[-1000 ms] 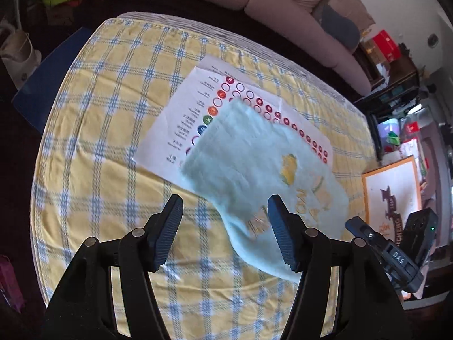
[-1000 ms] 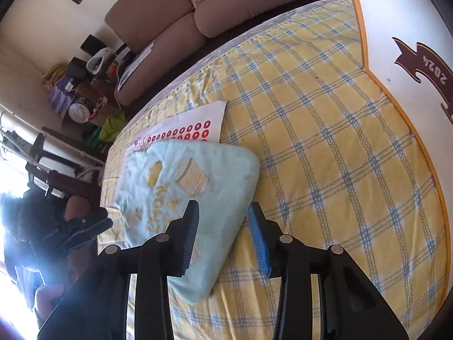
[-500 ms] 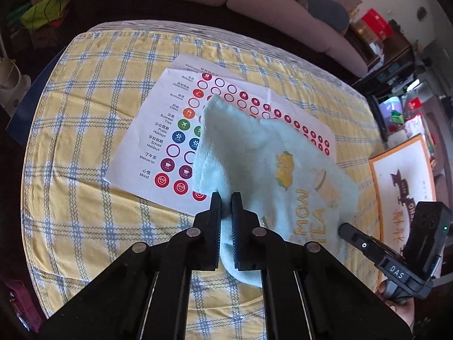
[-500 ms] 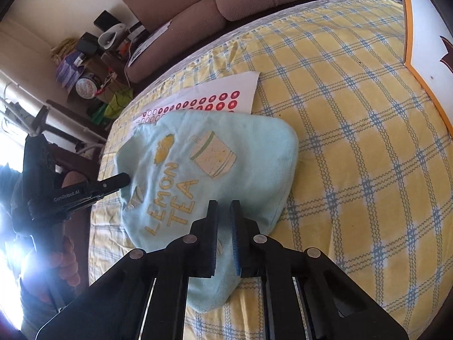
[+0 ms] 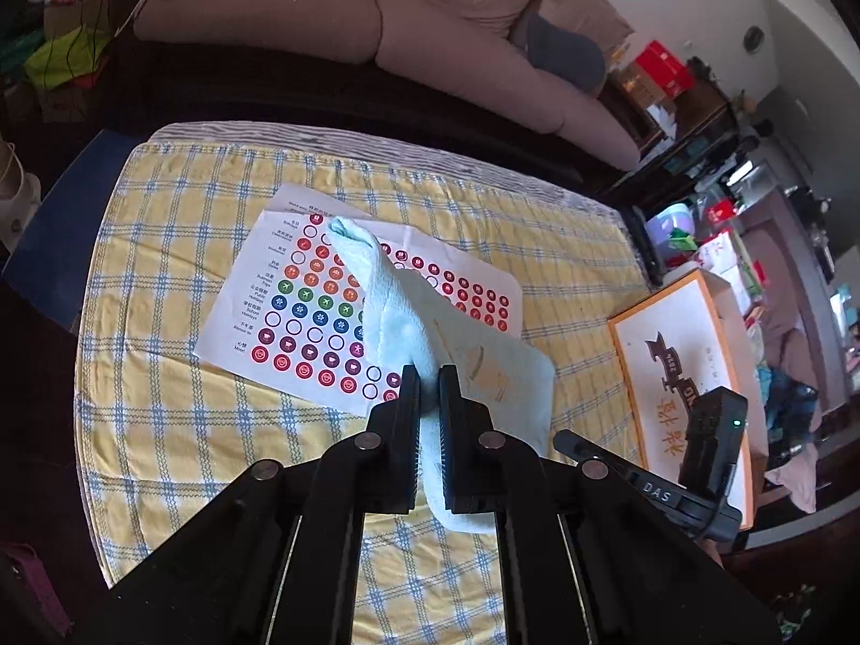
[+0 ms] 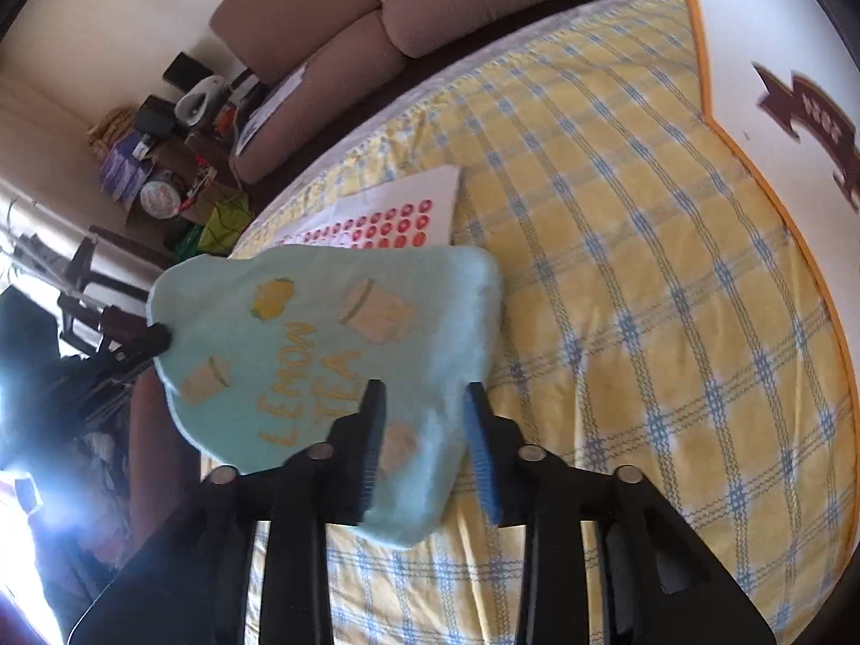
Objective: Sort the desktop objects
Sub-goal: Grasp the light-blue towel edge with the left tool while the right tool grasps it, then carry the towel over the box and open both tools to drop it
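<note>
Towel (image 5: 400, 317) pinched and lifted by the left gripper (image 5: 428, 376) over the yellow-and-blue checked tablecloth (image 5: 161, 279).

Left tongs are clenched on one edge of the pale blue "LEMON TEA" towel (image 6: 322, 344), which drapes from the pads toward 12 o'clock, its far corner lying on the sticker sheet (image 5: 301, 317) of coloured round dots. In the right wrist view the cloth hangs raised off the table, the left gripper's tip (image 6: 156, 338) gripping it at 9 o'clock. Right gripper (image 6: 424, 403) has just been opening; its jaws stand apart with the towel's near corner between them, the blue pads not pressing it. An orange-bordered white box (image 5: 677, 371) sits at 3 o'clock of the towel, and a tan sofa (image 5: 430, 16) stands beyond the table at 12 o'clock.
</note>
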